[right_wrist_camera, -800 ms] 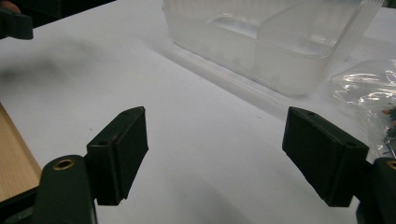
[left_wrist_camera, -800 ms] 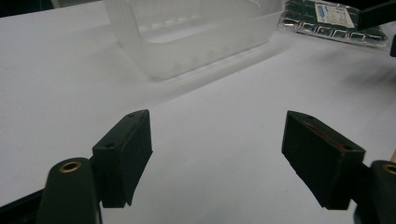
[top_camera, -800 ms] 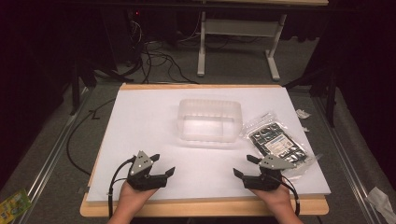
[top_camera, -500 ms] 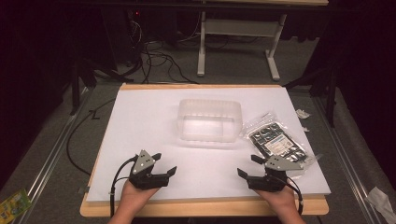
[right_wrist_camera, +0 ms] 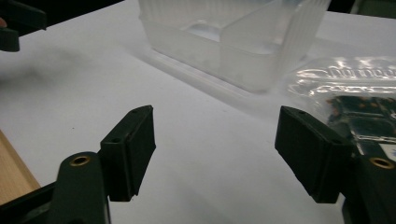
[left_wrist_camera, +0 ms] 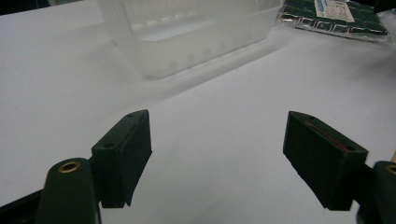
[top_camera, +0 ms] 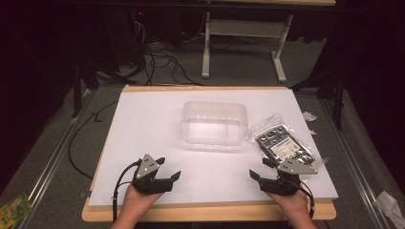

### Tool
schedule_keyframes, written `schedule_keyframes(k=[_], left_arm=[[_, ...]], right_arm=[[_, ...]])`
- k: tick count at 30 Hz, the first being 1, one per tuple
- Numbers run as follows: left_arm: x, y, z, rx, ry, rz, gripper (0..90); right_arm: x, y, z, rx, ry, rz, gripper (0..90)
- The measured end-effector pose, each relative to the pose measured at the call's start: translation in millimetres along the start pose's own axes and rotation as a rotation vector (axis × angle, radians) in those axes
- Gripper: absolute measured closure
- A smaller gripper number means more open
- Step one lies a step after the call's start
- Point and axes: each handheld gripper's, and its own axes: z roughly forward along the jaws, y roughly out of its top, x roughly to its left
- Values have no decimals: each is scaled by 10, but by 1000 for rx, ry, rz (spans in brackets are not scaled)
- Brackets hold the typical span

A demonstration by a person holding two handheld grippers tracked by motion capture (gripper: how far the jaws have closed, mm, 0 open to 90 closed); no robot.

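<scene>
A clear plastic container stands empty on the middle of the white board. Just right of it lies a clear bag of dark green parts. My left gripper rests near the board's front edge at the left, open with nothing between its jaws. My right gripper sits at the front right, just in front of the bag, also open and empty. The left gripper view has its gripper facing the container and bag. From the right gripper, the container and bag lie close ahead.
The white board lies on a wooden table whose edge runs along the front. Cables and a white desk frame stand on the floor behind. The left gripper's jaw tip appears at the far left of the right gripper view.
</scene>
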Motion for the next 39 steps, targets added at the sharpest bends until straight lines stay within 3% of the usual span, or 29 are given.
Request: schedule_keyframes(k=[7,11,20,34,37,38,39], left_arm=[[-11,17,4,-5,-3,4,242],[-15,23,16,-4,-8,6,242],[-5,21,1,-5,-5,8,242],[-9,22,9,-3,-9,9,243],[-14,24,10,-4,-14,8,244],[-16,25,2,-8,-19,5,246],[-16,25,2,-8,-19,5,246]], right_arm=[[-176,-64,-195,19,-97,13,400],[-351,-157,-420,24,-152,55,466],[-531,-340,-638,62,-194,112,509],[-429,-459,-603,170,-135,95,613],[-394,-484,-554,218,-143,75,661],[-379,-497,-519,259,-169,57,716],[-368,-495,-519,264,-187,47,772]])
